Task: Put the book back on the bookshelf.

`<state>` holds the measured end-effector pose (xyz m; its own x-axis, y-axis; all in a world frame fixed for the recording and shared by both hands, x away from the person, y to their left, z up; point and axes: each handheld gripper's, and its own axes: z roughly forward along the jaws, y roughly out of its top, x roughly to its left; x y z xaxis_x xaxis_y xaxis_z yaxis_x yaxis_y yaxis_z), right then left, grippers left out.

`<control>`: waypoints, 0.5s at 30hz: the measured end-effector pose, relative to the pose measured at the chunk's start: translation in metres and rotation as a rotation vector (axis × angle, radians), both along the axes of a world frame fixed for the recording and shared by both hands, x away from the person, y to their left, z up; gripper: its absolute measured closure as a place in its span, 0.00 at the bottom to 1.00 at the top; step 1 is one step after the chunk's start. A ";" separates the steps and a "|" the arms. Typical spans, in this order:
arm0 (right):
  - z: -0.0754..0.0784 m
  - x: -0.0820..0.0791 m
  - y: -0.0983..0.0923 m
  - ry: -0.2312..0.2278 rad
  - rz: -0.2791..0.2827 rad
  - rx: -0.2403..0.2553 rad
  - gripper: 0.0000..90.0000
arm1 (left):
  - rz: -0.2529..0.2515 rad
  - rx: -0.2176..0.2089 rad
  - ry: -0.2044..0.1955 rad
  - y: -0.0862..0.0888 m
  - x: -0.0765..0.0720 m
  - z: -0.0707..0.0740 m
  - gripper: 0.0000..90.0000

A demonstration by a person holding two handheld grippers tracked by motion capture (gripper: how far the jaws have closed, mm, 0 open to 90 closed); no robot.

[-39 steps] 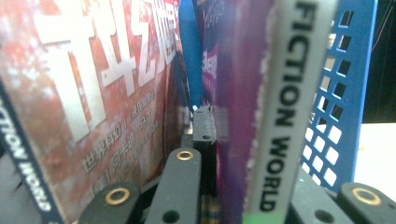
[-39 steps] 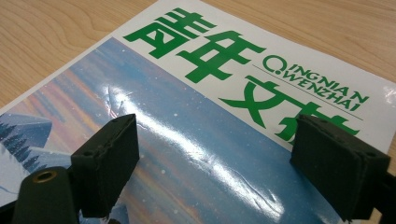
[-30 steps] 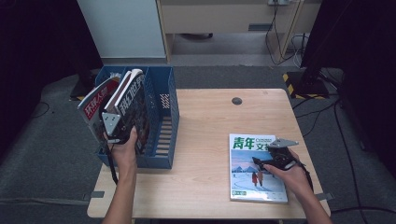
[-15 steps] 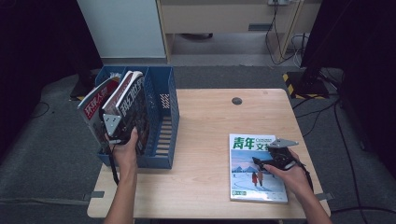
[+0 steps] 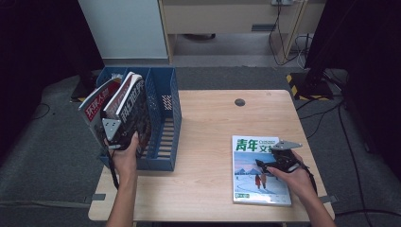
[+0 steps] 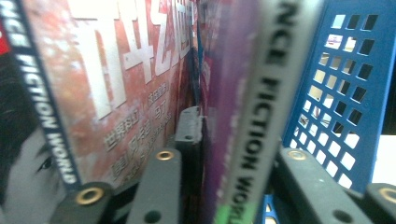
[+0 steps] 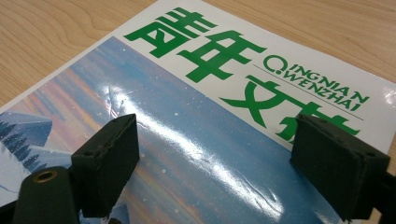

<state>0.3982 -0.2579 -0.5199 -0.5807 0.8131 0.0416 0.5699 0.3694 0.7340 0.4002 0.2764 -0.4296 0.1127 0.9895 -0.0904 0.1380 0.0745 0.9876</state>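
Dim room, grey carpet, pale cabinet at the back; light wooden bench (image 5: 208,142) in the middle. Item one — blue mesh file rack (image 5: 163,123) standing at the bench's left edge, divided into upright slots. Item two — dark science-fiction magazine (image 5: 135,106), upright and tilted in a left-hand slot of the rack, spine toward the person; a red-titled magazine (image 5: 97,104) leans just beside it on the outer side. Item three — left hand-held gripper (image 5: 118,137), level with the lower spine of the dark magazine; in the left gripper view its jaws have just been opening, the spine (image 6: 252,116) stands between them, and whether the pads are pressing on it cannot be told. Item four — green-titled magazine (image 5: 257,170), lying flat, cover up, near the bench's right front. Item five — right hand-held gripper (image 5: 265,164), resting over that cover; jaws spread wide, nothing between them, the glossy cover (image 7: 196,121) showing in the gap.
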 end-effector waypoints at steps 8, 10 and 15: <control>0.000 0.000 0.001 0.005 0.006 -0.003 0.16 | -0.010 -0.005 0.004 0.005 -0.015 0.002 0.61; 0.000 0.000 0.001 0.006 0.007 -0.003 0.16 | -0.014 -0.025 0.005 0.007 -0.020 0.003 0.59; 0.000 0.000 0.001 0.005 0.010 -0.002 0.16 | -0.023 -0.020 0.008 0.009 -0.033 0.003 0.59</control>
<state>0.3985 -0.2565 -0.5196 -0.5889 0.8070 0.0430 0.5698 0.3769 0.7302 0.3673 0.2853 -0.4270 0.1349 0.9846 -0.1115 0.1477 0.0913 0.9848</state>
